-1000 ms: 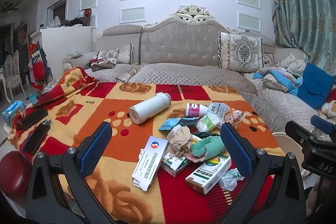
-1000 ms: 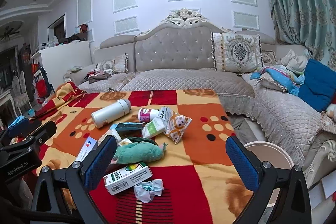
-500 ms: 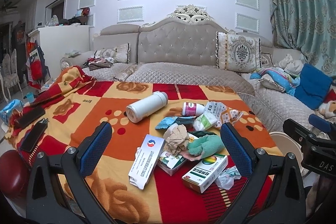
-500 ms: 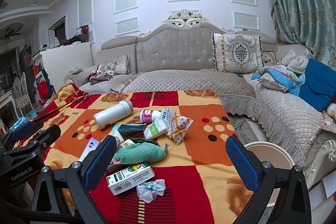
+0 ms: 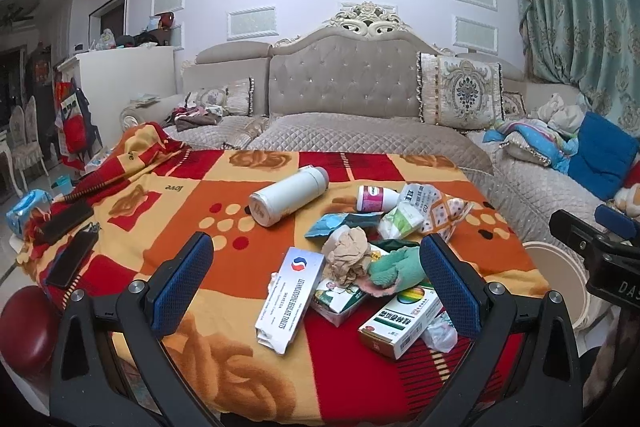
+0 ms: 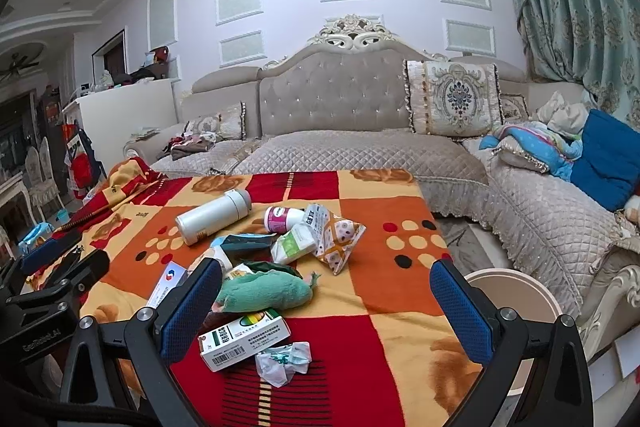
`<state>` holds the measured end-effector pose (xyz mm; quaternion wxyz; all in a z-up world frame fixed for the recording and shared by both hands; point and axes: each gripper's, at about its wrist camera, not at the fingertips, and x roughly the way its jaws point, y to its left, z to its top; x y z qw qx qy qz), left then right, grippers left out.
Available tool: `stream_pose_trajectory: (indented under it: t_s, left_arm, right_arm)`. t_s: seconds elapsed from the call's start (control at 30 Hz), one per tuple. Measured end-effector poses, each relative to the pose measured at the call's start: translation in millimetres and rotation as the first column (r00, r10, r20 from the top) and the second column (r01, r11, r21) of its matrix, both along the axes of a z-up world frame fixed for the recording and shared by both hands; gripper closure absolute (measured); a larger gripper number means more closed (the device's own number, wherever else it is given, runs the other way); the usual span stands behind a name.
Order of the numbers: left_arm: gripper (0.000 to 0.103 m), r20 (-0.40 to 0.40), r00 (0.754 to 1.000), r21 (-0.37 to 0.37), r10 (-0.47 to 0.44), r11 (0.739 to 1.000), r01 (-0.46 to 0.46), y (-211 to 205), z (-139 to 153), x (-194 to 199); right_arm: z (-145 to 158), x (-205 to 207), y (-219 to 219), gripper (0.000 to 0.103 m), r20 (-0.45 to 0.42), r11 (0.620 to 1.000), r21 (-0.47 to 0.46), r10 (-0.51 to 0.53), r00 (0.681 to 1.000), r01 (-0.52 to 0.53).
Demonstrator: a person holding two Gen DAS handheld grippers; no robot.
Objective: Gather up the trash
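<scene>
Trash lies on a red and orange blanket (image 5: 168,219): a white bottle (image 5: 288,201), a small pink-labelled bottle (image 5: 374,198), a crumpled beige wad (image 5: 347,255), a white medicine box (image 5: 291,293), a green-and-white box (image 5: 400,323), a green plush cloth (image 5: 394,265) and a crumpled white wrapper (image 6: 284,361). My left gripper (image 5: 316,291) is open and empty, held before the pile. My right gripper (image 6: 326,311) is open and empty, right of the pile. A round beige bin (image 6: 516,301) stands at the right of the table.
A grey tufted sofa (image 5: 348,99) runs behind and along the right, with cushions and clothes (image 5: 560,135). Two dark phones (image 5: 70,259) lie at the blanket's left edge. A white cabinet (image 5: 120,83) stands at the back left.
Both grippers have shifted slightly, so the pile sits a little lower and more to the left in the left wrist view. Nothing on the blanket has moved. Both grippers stay open.
</scene>
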<state>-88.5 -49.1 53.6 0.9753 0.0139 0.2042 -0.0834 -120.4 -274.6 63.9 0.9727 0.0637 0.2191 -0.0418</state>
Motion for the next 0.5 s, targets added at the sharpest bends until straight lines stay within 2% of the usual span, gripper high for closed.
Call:
stream_pose_trajectory:
  t_s: [0.5]
  left_arm:
    - [0.0, -0.005, 1.0, -0.018, 0.002, 1.0, -0.002, 0.2, 5.5, 3.4]
  right_arm:
    - [-5.2, 2.3, -2.9, 0.0, -0.018, 1.0, 0.0, -0.007, 1.0, 0.007]
